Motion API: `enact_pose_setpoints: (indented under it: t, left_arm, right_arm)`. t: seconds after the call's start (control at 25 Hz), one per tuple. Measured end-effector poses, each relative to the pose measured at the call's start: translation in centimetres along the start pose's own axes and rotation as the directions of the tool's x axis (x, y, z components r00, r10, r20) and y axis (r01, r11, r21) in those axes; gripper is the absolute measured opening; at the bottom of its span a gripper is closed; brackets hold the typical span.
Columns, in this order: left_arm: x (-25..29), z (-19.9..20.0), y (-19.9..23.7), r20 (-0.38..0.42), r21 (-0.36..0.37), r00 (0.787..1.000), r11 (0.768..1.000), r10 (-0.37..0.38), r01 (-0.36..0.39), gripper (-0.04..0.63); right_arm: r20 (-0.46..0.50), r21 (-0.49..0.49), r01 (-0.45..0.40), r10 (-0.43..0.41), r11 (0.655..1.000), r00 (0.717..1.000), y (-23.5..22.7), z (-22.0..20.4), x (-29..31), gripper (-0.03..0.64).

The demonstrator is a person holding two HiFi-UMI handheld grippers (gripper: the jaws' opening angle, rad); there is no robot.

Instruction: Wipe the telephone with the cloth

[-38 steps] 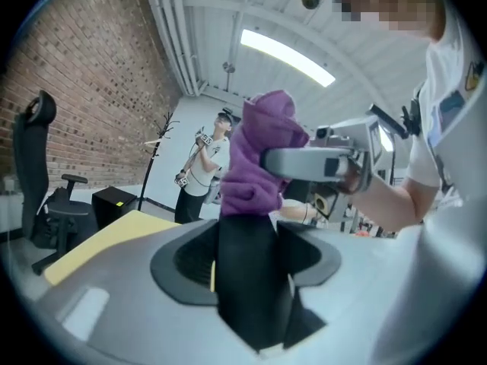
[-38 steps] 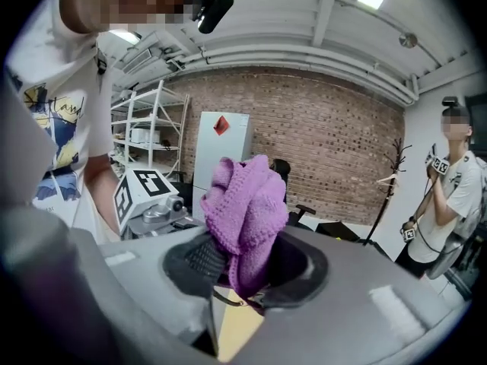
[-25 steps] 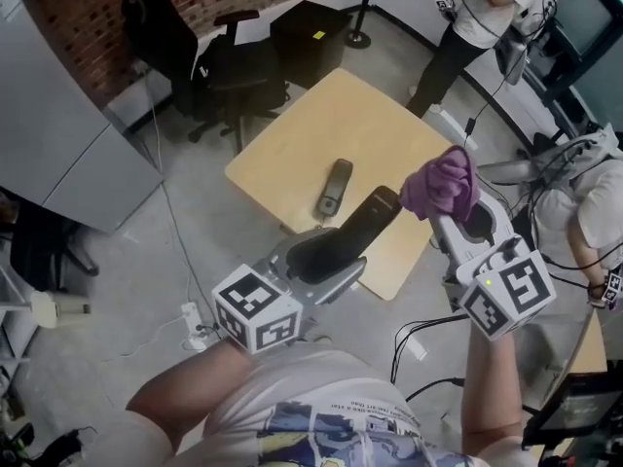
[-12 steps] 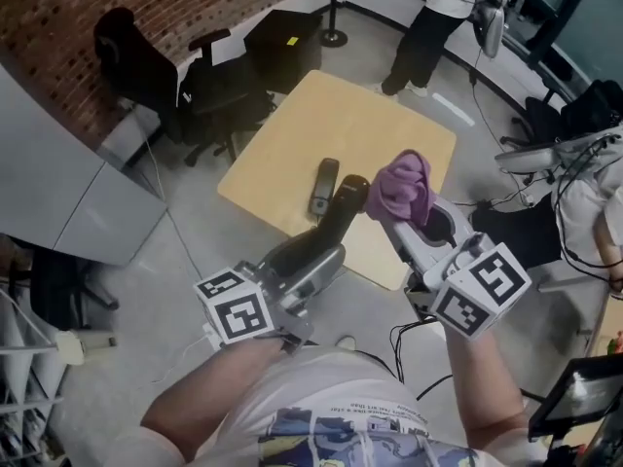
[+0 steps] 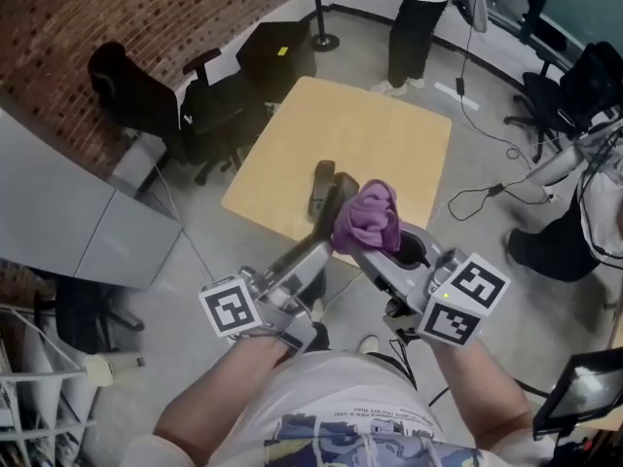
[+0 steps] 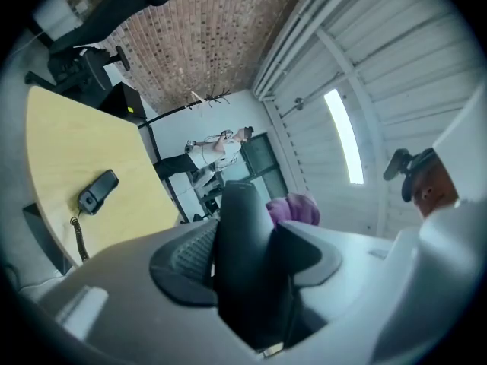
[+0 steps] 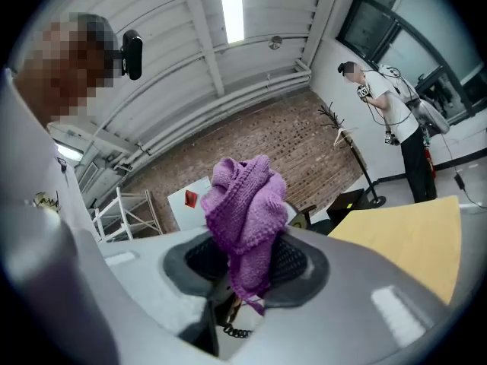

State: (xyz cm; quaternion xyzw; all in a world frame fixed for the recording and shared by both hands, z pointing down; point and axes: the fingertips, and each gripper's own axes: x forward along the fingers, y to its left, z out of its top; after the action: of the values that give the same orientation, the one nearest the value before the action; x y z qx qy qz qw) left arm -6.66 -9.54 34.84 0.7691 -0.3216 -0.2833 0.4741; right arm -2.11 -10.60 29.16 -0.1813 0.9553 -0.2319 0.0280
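Note:
My left gripper (image 5: 310, 258) (image 6: 245, 258) is shut on a black telephone handset (image 5: 333, 202) (image 6: 242, 238) and holds it up above the near edge of the wooden table (image 5: 389, 134). A bunched purple knitted cloth (image 5: 368, 217) (image 7: 245, 204) sticks out of my right gripper (image 5: 375, 253) (image 7: 247, 268), which is shut on it. The cloth sits against the right side of the handset's upper end; in the left gripper view it (image 6: 293, 209) shows just behind the handset. A second black phone part (image 5: 319, 188) (image 6: 97, 191) lies on the table with a curly cord (image 6: 76, 234).
Black office chairs (image 5: 209, 100) and a black box (image 5: 277, 61) stand beyond the table's left corner. A person (image 5: 419, 17) stands at the far side. Cables (image 5: 487, 188) trail on the floor to the right. A grey cabinet (image 5: 68, 212) is at the left.
Both grippers have come together: the cloth has moved left until it meets the raised handset. The head view has swung, so the table now sits farther back and more central.

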Motion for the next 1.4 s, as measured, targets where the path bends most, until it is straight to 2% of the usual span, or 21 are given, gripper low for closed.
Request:
enact_pose_setpoints:
  t: [0.2,0.48,0.6,0.84,0.96,1.12,1.4]
  left_arm:
    - [0.9,-0.4,-0.9,0.012,-0.025,1.0,1.0,-0.013,0.014,0.255]
    - [1.1,0.0,-2.1,0.03,-0.036,0.998,0.997,-0.063,0.064,0.255]
    - [1.5,-0.2,-2.6,0.033,-0.049,0.996,0.995,-0.082,0.083,0.255]
    - [0.2,-0.9,-3.0,0.015,-0.068,0.993,0.991,-0.115,0.116,0.255]
    - [-0.1,-1.8,-3.3,0.009,-0.079,0.993,0.989,-0.122,0.122,0.255]
    - [0.5,-2.3,-3.4,0.027,-0.101,0.993,0.988,-0.118,0.12,0.255]
    - [1.0,-2.4,-3.4,0.029,-0.097,0.994,0.989,-0.105,0.107,0.255]
  right_arm:
    - [0.003,0.071,-0.05,0.05,0.996,0.999,1.0,-1.6,-1.7,0.121]
    - [-0.02,0.098,-0.095,0.098,0.991,0.995,2.5,-3.7,-3.1,0.121]
    - [-0.004,0.096,-0.07,0.071,0.993,0.997,1.5,-3.2,-3.9,0.121]
    - [0.105,0.077,0.027,-0.035,0.997,0.994,-1.0,0.1,-4.3,0.121]
    - [0.14,0.082,0.037,-0.048,0.996,0.989,-1.5,1.0,-4.4,0.121]
    - [0.135,0.1,0.004,-0.017,0.995,0.991,-1.4,1.1,-4.2,0.121]
    - [0.087,0.119,-0.063,0.053,0.991,0.995,0.4,-0.6,-3.8,0.121]
